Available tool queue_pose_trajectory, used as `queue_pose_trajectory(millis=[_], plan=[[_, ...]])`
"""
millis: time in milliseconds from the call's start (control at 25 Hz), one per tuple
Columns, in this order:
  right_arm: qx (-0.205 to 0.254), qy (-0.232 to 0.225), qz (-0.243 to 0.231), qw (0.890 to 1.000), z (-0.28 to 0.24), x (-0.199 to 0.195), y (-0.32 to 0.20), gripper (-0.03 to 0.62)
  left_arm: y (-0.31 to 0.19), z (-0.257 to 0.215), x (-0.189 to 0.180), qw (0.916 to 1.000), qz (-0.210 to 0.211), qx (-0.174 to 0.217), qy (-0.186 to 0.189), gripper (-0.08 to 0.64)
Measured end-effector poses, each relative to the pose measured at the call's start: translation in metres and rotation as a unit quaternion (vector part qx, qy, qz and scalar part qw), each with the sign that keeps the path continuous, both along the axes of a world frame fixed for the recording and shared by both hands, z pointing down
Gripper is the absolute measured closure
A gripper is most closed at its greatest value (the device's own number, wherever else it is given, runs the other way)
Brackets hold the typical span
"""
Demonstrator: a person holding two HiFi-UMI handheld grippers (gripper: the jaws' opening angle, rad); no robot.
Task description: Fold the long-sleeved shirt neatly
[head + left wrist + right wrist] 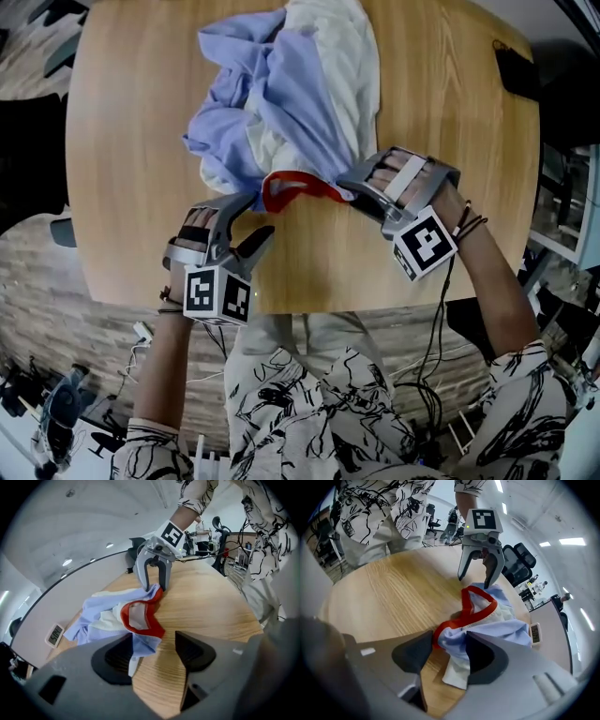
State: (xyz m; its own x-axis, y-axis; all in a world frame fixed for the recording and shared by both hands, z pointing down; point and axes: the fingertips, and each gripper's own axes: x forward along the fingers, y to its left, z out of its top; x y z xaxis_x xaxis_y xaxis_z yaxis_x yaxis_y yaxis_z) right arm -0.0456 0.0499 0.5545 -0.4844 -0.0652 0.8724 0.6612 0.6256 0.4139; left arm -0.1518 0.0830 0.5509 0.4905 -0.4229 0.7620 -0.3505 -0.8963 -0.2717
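The long-sleeved shirt (281,94), light blue and white with a red collar (295,186), lies crumpled on the round wooden table (131,141). My right gripper (352,194) is at the right end of the collar. In the right gripper view (447,648) blue cloth fills the gap between its pads, so it is shut on the shirt. My left gripper (255,217) sits at the collar's left end. In the left gripper view (152,644) a blue fold lies against one pad only, with bare wood up to the other, so it is open.
A small digital display (55,634) stands on the table beyond the shirt. A black object (514,70) rests at the table's far right edge. The table's front edge (309,305) is close to the person's body. Office chairs and cables surround the table.
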Motion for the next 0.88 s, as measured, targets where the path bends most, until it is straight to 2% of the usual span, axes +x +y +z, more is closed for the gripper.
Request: queue_pose_trajectory(millis=[160,240,280,320,440,560,680,760,880], plan=[[0.013,-0.023,0.002,1.000,0.002,0.003,-0.006,0.428,-0.009,0.006,-0.001,0.9998,-0.018,-0.007,0.001,0.365],[0.023,-0.036,0.002,0.999,0.001,0.001,-0.008,0.482,-0.014,0.007,-0.005,0.9997,-0.023,0.005,-0.010,0.442],[0.026,-0.042,0.003,0.999,0.001,0.000,-0.009,0.518,-0.015,0.006,-0.007,0.9995,-0.027,0.012,-0.014,0.504],[0.026,-0.048,0.006,0.998,0.000,-0.001,-0.009,0.535,-0.016,0.005,-0.008,0.9993,-0.031,0.017,-0.015,0.531],[0.010,-0.072,0.033,0.997,-0.009,-0.004,-0.010,0.545,-0.018,-0.003,-0.011,0.9987,-0.045,0.023,-0.004,0.534],[-0.019,-0.115,0.085,0.989,-0.030,-0.006,-0.017,0.551,-0.022,-0.019,-0.016,0.9971,-0.065,0.033,0.023,0.534],[-0.055,-0.175,0.161,0.970,-0.063,-0.006,-0.030,0.552,-0.031,-0.047,-0.025,0.9928,-0.095,0.047,0.055,0.534],[-0.084,-0.220,0.216,0.947,-0.091,-0.005,-0.041,0.554,-0.037,-0.073,-0.031,0.9888,-0.116,0.057,0.074,0.534],[-0.121,-0.281,0.286,0.908,-0.140,-0.001,-0.056,0.555,-0.049,-0.121,-0.038,0.9820,-0.138,0.080,0.100,0.534]])
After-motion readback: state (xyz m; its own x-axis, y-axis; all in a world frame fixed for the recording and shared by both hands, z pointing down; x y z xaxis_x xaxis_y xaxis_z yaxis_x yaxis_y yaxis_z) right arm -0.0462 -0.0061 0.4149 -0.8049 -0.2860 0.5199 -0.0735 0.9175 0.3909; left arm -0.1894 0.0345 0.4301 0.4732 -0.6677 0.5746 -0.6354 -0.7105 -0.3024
